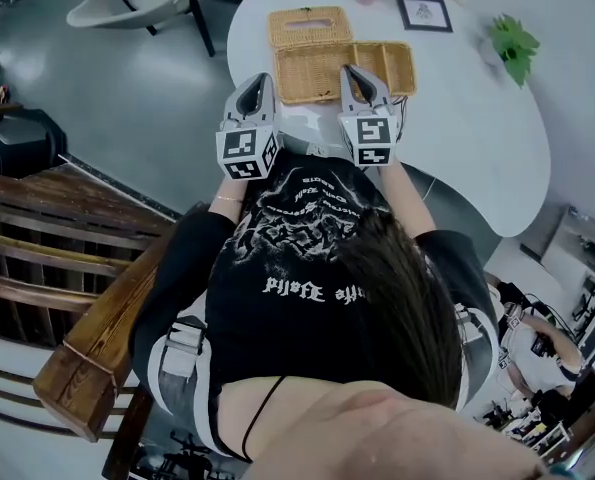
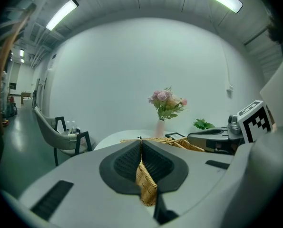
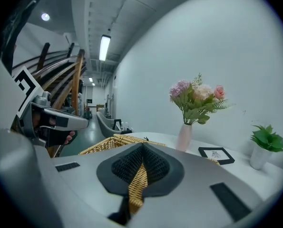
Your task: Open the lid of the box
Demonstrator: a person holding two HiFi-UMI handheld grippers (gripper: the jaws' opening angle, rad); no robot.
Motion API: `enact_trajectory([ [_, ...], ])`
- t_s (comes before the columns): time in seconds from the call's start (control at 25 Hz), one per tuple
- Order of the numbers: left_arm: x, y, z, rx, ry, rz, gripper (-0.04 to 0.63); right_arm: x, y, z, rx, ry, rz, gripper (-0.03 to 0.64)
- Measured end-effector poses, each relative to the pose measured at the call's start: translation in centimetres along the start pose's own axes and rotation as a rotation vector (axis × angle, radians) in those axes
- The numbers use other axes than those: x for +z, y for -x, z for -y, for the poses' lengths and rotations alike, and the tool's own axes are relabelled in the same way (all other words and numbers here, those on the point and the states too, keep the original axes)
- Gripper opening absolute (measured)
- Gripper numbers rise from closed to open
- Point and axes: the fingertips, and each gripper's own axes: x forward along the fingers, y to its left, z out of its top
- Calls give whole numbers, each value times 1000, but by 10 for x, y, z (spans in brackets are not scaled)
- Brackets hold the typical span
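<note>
A woven wicker box (image 1: 377,68) sits on the white round table (image 1: 477,138), and a wicker panel with a slot (image 1: 310,26) lies just behind it. My left gripper (image 1: 260,80) is at the box's near left edge and my right gripper (image 1: 355,73) at its near middle. In the left gripper view the left gripper (image 2: 141,146) is shut on a strip of wicker edge (image 2: 146,186). In the right gripper view the right gripper (image 3: 142,148) is likewise shut on a wicker edge (image 3: 136,184). Whether that edge belongs to the lid or to the body I cannot tell.
At the table's far side stand a vase of pink flowers (image 3: 193,103), a small framed picture (image 1: 424,12) and a green potted plant (image 1: 514,46). A grey chair (image 1: 127,3) stands on the floor to the left. A wooden bench (image 1: 87,298) is beside the person.
</note>
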Motion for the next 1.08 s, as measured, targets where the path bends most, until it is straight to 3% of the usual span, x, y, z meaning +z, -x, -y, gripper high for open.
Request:
enact_trajectory([
  [1.08,-7,-3,3,5,6,-7,25,-4,3,19,-27,-23,1,25],
])
